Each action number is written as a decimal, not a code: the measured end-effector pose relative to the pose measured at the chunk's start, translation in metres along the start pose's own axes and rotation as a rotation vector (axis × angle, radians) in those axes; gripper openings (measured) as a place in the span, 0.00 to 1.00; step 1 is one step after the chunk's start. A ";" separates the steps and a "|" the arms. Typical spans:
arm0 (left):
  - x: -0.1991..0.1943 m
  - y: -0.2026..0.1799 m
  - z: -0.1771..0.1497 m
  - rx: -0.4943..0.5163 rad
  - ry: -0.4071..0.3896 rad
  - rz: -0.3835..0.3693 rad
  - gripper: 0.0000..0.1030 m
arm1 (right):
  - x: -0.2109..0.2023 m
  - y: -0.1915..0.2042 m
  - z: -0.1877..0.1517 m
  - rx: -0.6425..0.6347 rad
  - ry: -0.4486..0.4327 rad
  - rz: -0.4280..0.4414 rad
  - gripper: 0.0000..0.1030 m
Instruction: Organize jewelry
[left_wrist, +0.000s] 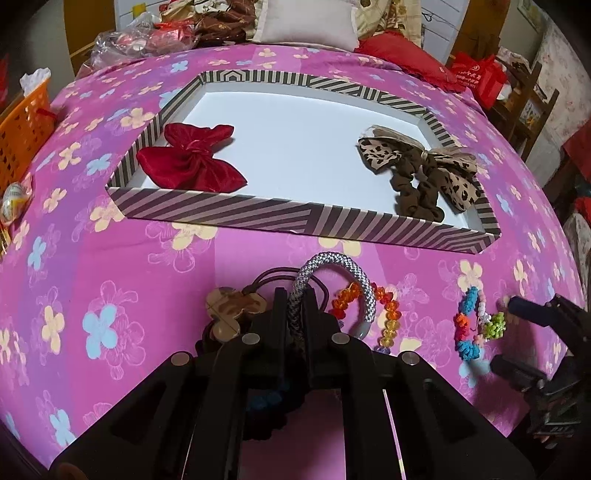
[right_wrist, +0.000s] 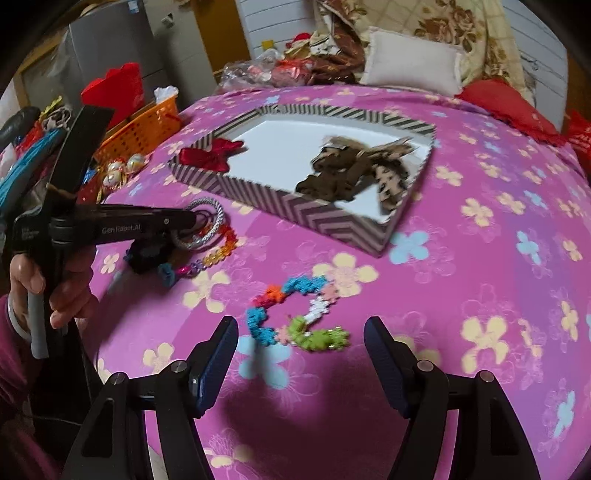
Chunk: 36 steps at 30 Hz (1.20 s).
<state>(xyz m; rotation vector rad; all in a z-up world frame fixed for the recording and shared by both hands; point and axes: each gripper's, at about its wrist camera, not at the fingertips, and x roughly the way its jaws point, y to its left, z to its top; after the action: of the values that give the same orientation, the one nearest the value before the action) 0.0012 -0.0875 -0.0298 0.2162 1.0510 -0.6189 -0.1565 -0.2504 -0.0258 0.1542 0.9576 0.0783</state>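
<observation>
Between the black fingers of the left gripper (left_wrist: 294, 295) stands a silver-grey braided cord bracelet (left_wrist: 334, 275), pinched at one end so that its loop arches up off the pink flower-printed bedspread (left_wrist: 122, 258). Touching that loop on its right lies a bracelet of orange, red and yellow faceted beads (left_wrist: 384, 306); just left of the jaws sits a tan flower-shaped hair clip on a dark elastic (left_wrist: 236, 306).

Near the front edge of the bed, the right gripper (right_wrist: 301, 365) has its blue-padded jaws spread wide, with a multicoloured fuzzy flower bracelet (right_wrist: 295, 314) lying on the cover just ahead of the gap, touching neither pad.

Farther back, toward the middle of the bed, rests a shallow brown-and-cream striped box (left_wrist: 280, 216) with a white floor. A red satin bow (left_wrist: 192, 160) lies in its left part, and a leopard-print bow with a brown scrunchie (left_wrist: 424, 177) lies at its right side.
</observation>
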 end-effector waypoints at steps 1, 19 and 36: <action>0.000 0.000 -0.001 -0.001 0.000 0.001 0.07 | 0.004 0.003 -0.002 -0.013 0.010 0.000 0.66; -0.024 0.004 0.001 -0.038 -0.044 -0.028 0.06 | -0.033 0.001 0.008 0.041 -0.123 0.014 0.12; -0.068 0.007 0.012 -0.036 -0.121 -0.034 0.06 | -0.074 0.016 0.052 0.033 -0.255 0.067 0.12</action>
<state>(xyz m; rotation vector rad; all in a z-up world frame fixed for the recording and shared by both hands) -0.0099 -0.0618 0.0336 0.1280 0.9496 -0.6350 -0.1570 -0.2494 0.0662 0.2207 0.6992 0.1018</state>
